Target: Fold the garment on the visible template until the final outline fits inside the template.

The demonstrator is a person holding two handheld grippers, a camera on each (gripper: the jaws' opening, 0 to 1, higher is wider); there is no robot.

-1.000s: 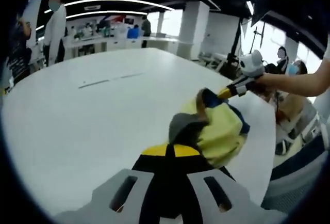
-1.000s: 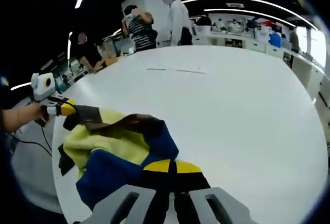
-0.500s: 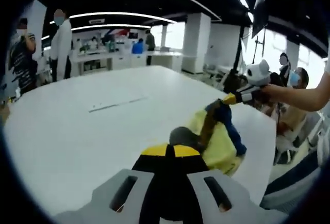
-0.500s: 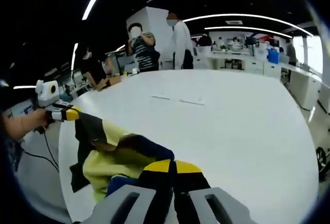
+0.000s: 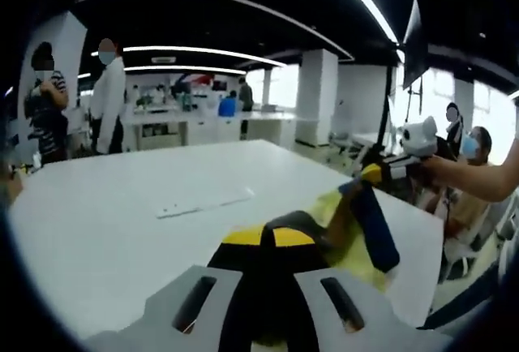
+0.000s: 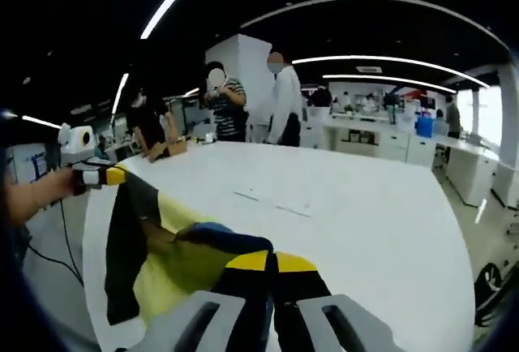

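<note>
The garment, yellow with blue and dark panels, hangs stretched between both grippers above the white table. My left gripper is shut on a dark part of it. In the left gripper view the right gripper comes in from the right, gripping a blue corner. My right gripper is shut on the blue edge of the garment. At the left of that view the left gripper pinches the dark strip. Thin template marks lie farther out on the table, also seen as faint template lines.
Two people stand beyond the table's far edge and another person sits there. More people sit past the near right edge, beside a light stand. Counters line the back wall.
Both grippers have risen, lifting the garment from a crumpled heap on the table into a hanging span between them. Both views have tilted up with the hands.
</note>
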